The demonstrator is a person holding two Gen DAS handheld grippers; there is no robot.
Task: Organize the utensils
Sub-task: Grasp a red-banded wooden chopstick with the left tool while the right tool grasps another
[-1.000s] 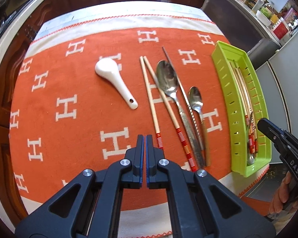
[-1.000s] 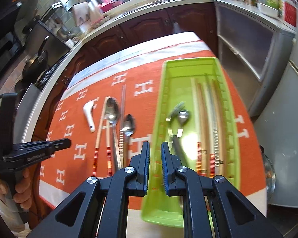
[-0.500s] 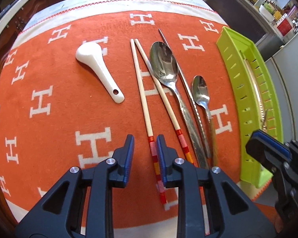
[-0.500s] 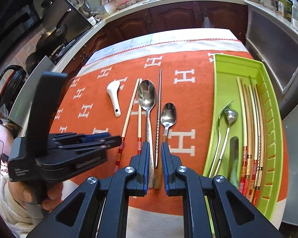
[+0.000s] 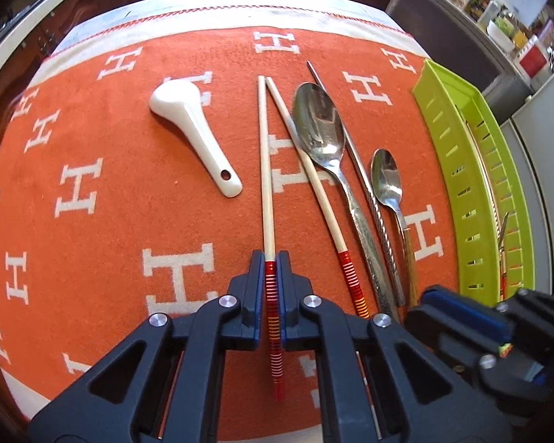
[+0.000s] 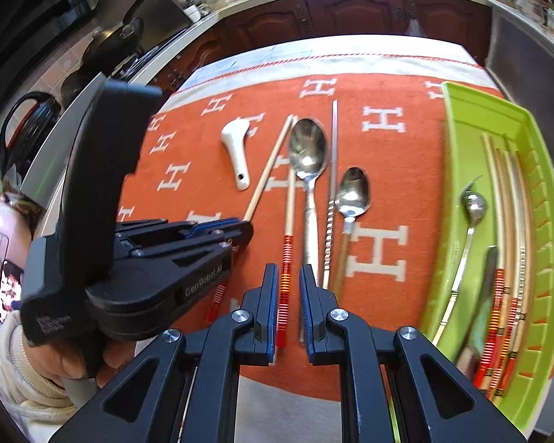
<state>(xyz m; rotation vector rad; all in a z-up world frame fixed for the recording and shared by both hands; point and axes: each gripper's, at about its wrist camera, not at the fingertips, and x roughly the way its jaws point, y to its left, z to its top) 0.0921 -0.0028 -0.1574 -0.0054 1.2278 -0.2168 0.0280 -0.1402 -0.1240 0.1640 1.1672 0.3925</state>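
In the left wrist view, bare orange cloth (image 5: 92, 243) fills the left half of the frame — open passage around the white ceramic spoon (image 5: 195, 136). Right of centre the room is tight: second chopstick (image 5: 314, 192), large spoon (image 5: 325, 140), metal chopstick (image 5: 354, 170) and small spoon (image 5: 387, 181) lie nearly touching. The right gripper (image 5: 461, 317) blocks the lower right — beside the green tray (image 5: 447, 155).

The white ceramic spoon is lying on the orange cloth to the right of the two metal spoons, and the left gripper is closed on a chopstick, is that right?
Not quite. The white ceramic spoon lies on the orange cloth to the left of the two metal spoons, with the chopsticks in between, as the left wrist view shows. The left gripper is indeed closed on a chopstick.
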